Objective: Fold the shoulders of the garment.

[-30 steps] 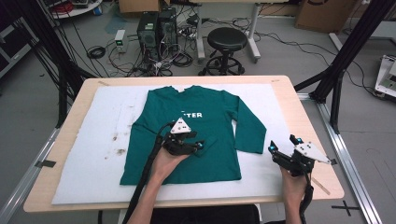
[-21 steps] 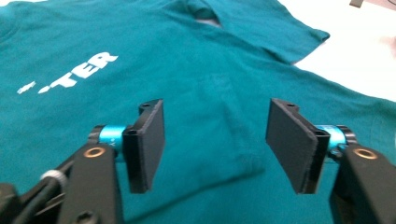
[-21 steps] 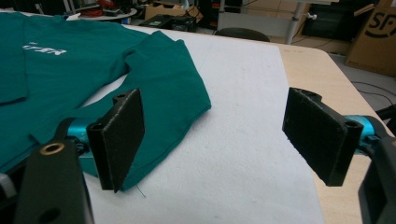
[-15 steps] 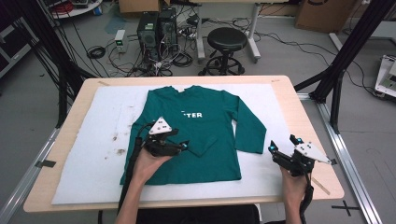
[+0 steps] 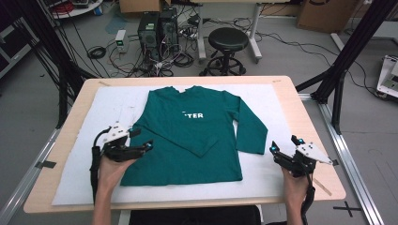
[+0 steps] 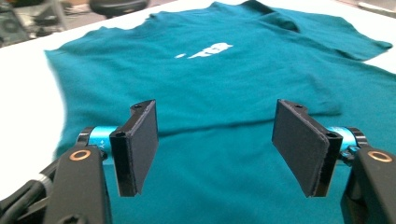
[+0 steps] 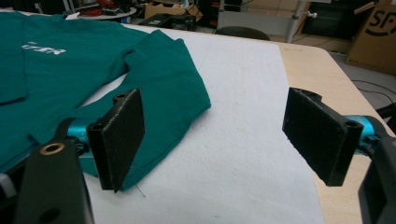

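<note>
The left gripper (image 5: pixel 141 146) has just been opening its jaws; they stand wide with nothing between, low over the shirt (image 5: pixel 197 136) at its 8 o'clock edge. The right gripper (image 5: pixel 281 157), jaws spread and empty, hovers over the white mat (image 5: pixel 281 117), shirt cuff at its 10 o'clock.

High view: fixed overhead, looking forward and down; whole light wooden desk (image 5: pixel 309 122) mid-frame, floor clutter in the upper part.

Left gripper view: rides low, close over the green long-sleeved cotton shirt (image 6: pixel 224 84), looking along its two black jaws across the shirt front.

Right gripper view: low, near the white padded mat (image 7: pixel 243 140), facing the shirt's sleeve at upper left.

Shared by all three: shirt and its white lettering.
</note>
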